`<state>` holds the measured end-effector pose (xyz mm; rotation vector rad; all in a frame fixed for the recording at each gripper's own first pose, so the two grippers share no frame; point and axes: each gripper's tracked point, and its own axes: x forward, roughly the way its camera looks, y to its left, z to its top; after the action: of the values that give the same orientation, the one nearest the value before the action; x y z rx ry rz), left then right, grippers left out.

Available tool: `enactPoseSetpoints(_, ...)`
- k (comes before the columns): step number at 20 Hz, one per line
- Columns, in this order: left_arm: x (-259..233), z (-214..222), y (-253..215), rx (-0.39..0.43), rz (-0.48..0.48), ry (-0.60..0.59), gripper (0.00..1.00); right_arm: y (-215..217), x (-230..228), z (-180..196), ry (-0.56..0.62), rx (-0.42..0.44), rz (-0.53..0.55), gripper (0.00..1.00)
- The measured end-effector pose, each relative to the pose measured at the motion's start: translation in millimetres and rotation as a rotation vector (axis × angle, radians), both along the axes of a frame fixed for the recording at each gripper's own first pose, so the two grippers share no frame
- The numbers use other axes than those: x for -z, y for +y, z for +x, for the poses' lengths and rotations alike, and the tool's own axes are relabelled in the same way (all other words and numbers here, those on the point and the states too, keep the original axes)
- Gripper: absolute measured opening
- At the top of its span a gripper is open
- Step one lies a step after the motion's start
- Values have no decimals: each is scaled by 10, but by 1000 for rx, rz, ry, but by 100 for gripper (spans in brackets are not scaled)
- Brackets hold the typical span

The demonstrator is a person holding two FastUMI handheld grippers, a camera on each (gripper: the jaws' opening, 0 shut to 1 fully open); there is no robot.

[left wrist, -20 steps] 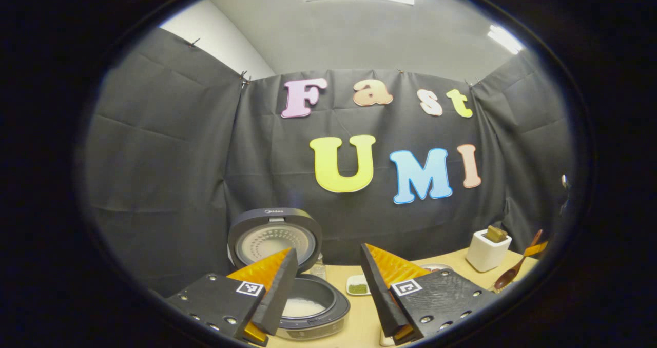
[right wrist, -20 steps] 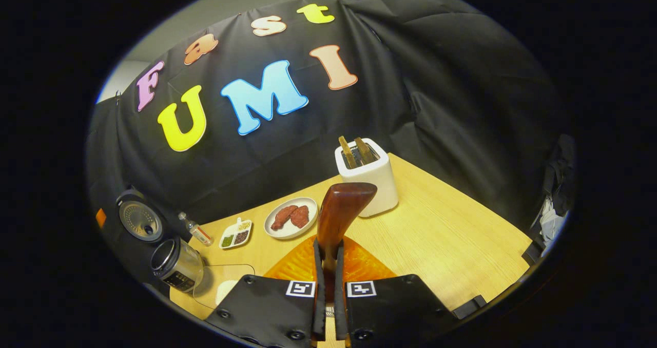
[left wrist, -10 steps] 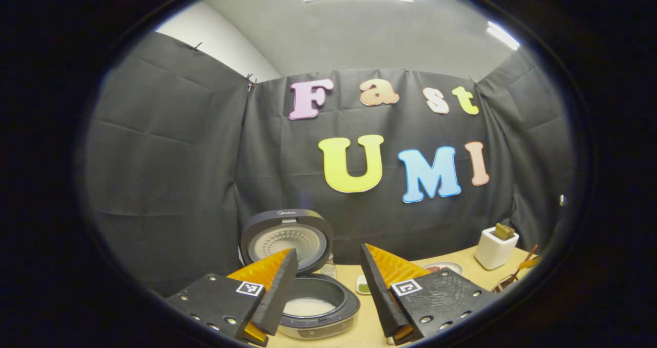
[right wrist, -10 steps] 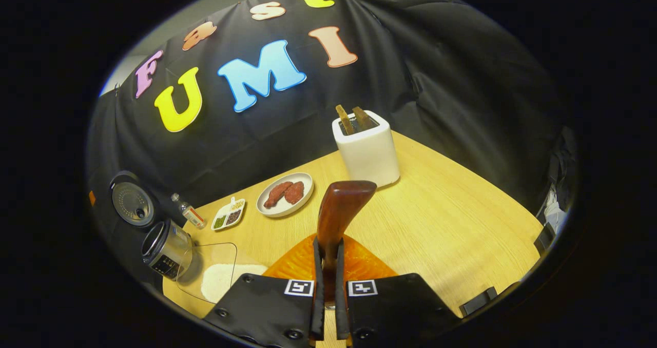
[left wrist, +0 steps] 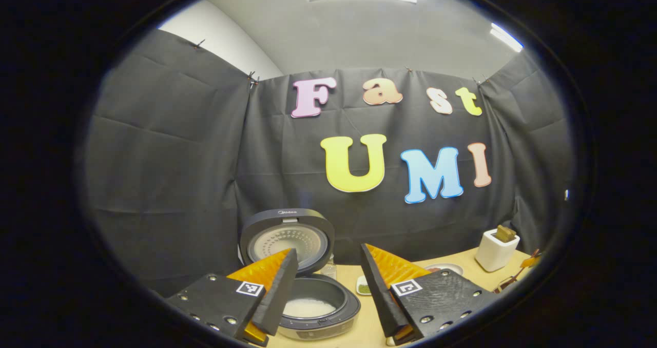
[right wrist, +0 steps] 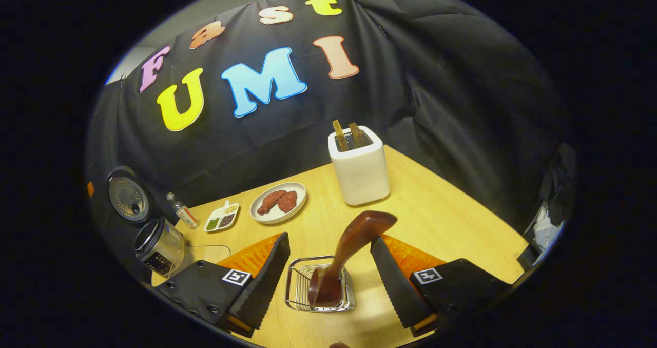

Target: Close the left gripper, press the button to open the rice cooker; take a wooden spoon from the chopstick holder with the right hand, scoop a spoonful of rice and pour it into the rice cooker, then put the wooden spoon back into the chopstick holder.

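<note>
R gripper (right wrist: 328,266): my fingers spread wide, pinching nothing; wooden spoon (right wrist: 345,255) stands free betw. them, touching neither as far as I can tell.
Spoon: bowl end down in the wire chopstick holder (right wrist: 297,286), handle leaning up and away to the right finger's side.
Step in hand: I judge this the put-back, release done. To finish well I'd back straight out along the finger line w/o sweeping sideways, since the handle tilts toward my right finger and a nudge could tip the light wire holder.
L gripper (left wrist: 328,281): fingers apart, holding nothing, hovering above the table (right wrist: 441,214).
Rice cooker (left wrist: 318,307): just beyond and below my left-hand finger, lid (left wrist: 286,237) swung up and open; white rice in the pot.
Progress: looks near the end, rice in, spoon home.
Beyond R fingers, left side: clear tray (right wrist: 205,253) by the cooker, contents hidden behind my finger.
Sectioned dish (right wrist: 221,217): small heaps of green, dark and pale stuff, can't tell what.
Plate (right wrist: 278,209): two reddish-brown pieces on it, ahead of my left-hand finger.
Toaster (right wrist: 359,166): straight ahead, well apart, two brown slices sticking up from the slots.
Small bottle (right wrist: 182,213): betw. cooker and sectioned dish, contents unclear.
</note>
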<state>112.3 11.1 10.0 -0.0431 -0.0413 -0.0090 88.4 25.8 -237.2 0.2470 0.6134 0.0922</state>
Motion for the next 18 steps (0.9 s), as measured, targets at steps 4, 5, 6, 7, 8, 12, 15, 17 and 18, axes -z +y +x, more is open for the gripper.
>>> enactPoseSetpoints(4, -102, 143, 51, 7, 3, 8, 75, -128, -558, 45, -136, 22, -131, 92)
enactPoseSetpoints(5, -130, 213, 93, 6, -3, 11, 74, -126, -711, 48, -171, 19, -154, 98)
enactPoseSetpoints(6, -169, 274, 130, 6, -9, 13, 75, -112, -866, 51, -202, 15, -174, 98)
enactPoseSetpoints(7, -229, 339, 170, 3, -13, 10, 75, -80, -1010, 51, -233, 8, -190, 98)
enactPoseSetpoints(8, -286, 409, 225, -1, -14, 1, 74, -46, -1137, 37, -262, 3, -204, 98)
enactPoseSetpoints(12, -535, 734, 459, -21, -17, -22, 75, 127, -1423, -50, -321, -13, -221, 98)
enactPoseSetpoints(15, -626, 1090, 691, -42, -29, -17, 75, 267, -1455, -135, -332, -24, -236, 98)
enactPoseSetpoints(17, -638, 1338, 846, -56, -38, -14, 75, 369, -1454, -199, -336, -33, -254, 98)
enactPoseSetpoints(18, -622, 1482, 916, -57, -45, -4, 75, 418, -1445, -224, -336, -37, -261, 98)
